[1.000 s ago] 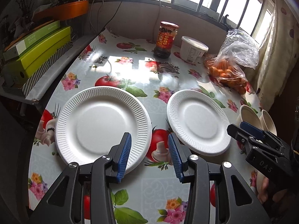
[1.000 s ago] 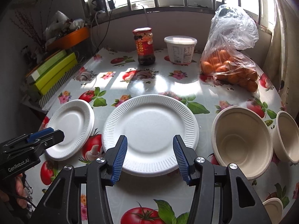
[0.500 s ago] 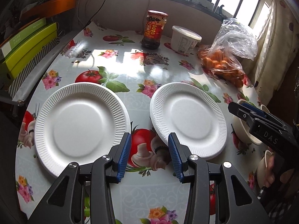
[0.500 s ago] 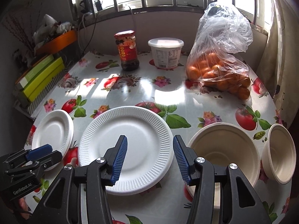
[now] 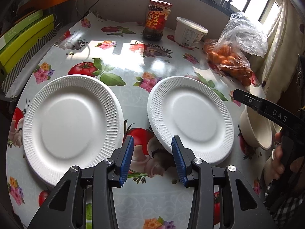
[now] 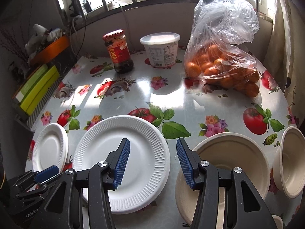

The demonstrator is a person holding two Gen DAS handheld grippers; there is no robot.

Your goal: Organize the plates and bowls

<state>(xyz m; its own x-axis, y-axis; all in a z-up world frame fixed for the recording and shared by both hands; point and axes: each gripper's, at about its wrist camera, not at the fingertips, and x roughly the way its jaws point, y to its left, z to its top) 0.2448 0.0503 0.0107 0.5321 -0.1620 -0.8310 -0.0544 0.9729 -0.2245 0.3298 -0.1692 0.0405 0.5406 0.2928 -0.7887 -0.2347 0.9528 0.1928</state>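
Observation:
Two white ribbed paper plates lie on the flowered tablecloth. In the left wrist view the left plate (image 5: 70, 122) and the right plate (image 5: 192, 118) sit side by side. My left gripper (image 5: 152, 156) is open and empty above the gap between them. My right gripper (image 6: 152, 164) is open and empty between the right plate (image 6: 124, 158) and a large beige bowl (image 6: 228, 164). A smaller beige bowl (image 6: 291, 162) lies at the far right. The left plate (image 6: 50, 150) shows at the left of the right wrist view.
A red-labelled sauce jar (image 6: 119, 51), a white lidded tub (image 6: 162, 50) and a plastic bag of oranges (image 6: 223, 57) stand at the back by the window. Green boxes (image 5: 24, 40) lie on a shelf at the left. The right gripper's body (image 5: 270, 112) is over the bowl.
Both grippers have moved to the right over the table and stayed open. The left one went from over the left plate's edge to the gap between plates; the right one shifted toward the large bowl.

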